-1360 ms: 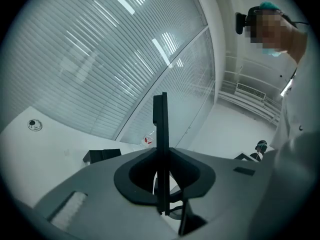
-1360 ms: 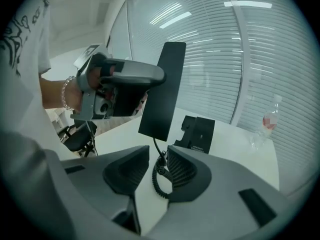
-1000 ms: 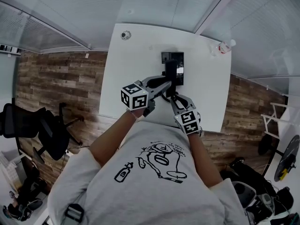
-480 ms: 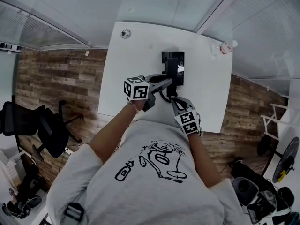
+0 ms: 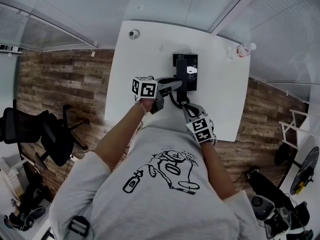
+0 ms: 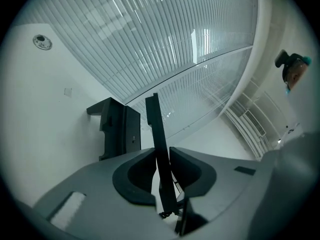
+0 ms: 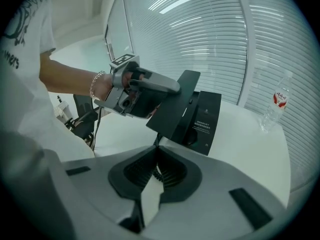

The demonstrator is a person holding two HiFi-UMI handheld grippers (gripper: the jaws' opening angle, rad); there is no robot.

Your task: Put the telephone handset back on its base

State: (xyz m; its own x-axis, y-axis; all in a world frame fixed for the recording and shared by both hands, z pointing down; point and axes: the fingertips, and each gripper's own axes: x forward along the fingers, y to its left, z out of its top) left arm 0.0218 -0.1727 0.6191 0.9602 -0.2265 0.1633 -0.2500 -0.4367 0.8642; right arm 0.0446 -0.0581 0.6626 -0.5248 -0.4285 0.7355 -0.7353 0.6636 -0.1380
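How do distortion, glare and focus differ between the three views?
Head view: strong fisheye bends the table edges; a glare spot sits on the telephone base. Left gripper view: black round vignette, curved blinds, the handset sharp between dark fingers. Right gripper view: lamp reflections streak the blinds; the bottle looks soft; the coiled cord lies in shade.

Right gripper (image 7: 157, 150): jaws closed together, with a coiled cord (image 7: 158, 173) pinched between the fingers. Just beyond the fingertips a black handset (image 7: 172, 113) hangs tilted over the white table (image 7: 245, 141) — clamped in the left gripper (image 7: 161, 96), up and left of the fingertips. The base (image 7: 206, 121) stands directly behind the handset. A bottle (image 7: 276, 104) stands well apart, far right of the fingers.
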